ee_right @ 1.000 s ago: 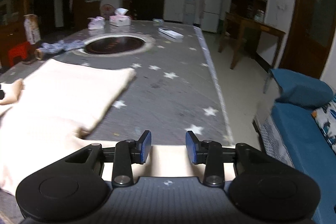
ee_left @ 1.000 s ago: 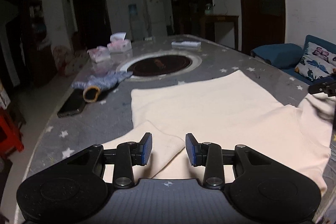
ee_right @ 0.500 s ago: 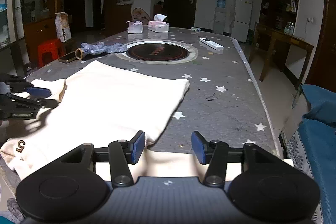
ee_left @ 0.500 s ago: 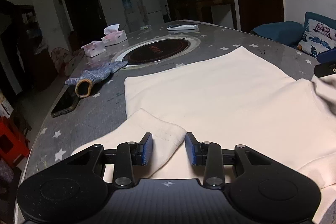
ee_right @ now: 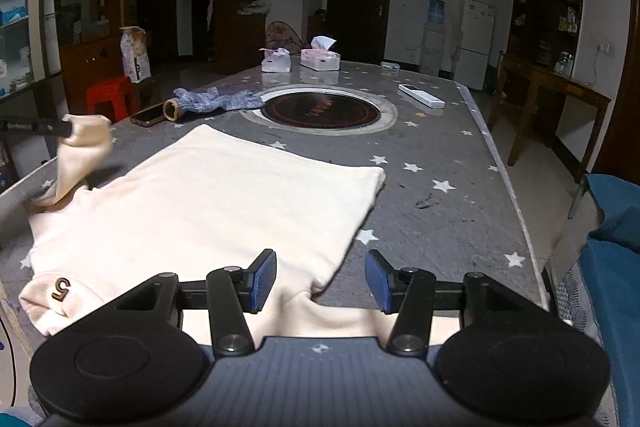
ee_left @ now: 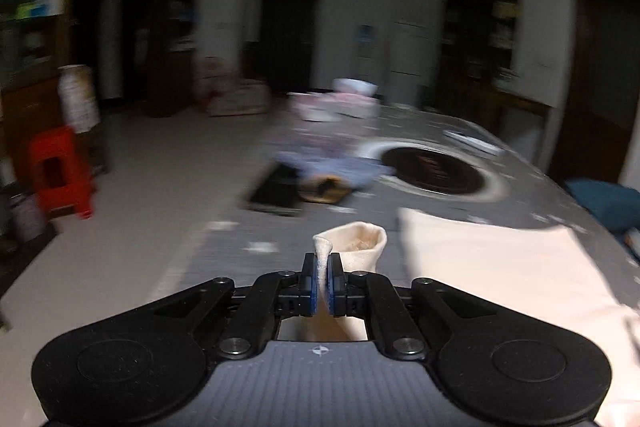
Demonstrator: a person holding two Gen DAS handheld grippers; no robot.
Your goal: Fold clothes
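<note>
while the left gripper (ee_left: 320,289) is clamped tight on the cuff of a sleeve (ee_left: 352,247), that sleeve stands lifted clear of the table (ee_right: 460,163), its open end curling above the blue pads. from the right wrist view the same sleeve (ee_right: 80,155) rises at the table's left edge, hanging from the dark fingers down to the shoulder of the cream shirt (ee_right: 224,203). the shirt lies flat across the near half of the table, its hem toward the far side, its near left corner bearing a brown figure 5 (ee_right: 62,288). its other sleeve (ee_right: 340,319) lies along the near edge, under the right gripper (ee_right: 320,281), whose jaws stand apart with nothing pressed between the pads; the cloth passes below them.

beyond the shirt a round dark hotplate (ee_right: 322,111) is set into the middle of the table. toward the far left edge lie a blue knitted glove (ee_right: 212,101) and a phone (ee_right: 148,115), close together. near the far edge sit two tissue packs (ee_right: 304,59), and a white remote (ee_right: 420,95) lies right of the hotplate. a red stool (ee_right: 112,95) stands on the floor off the left edge. the left wrist view is heavily blurred.
</note>
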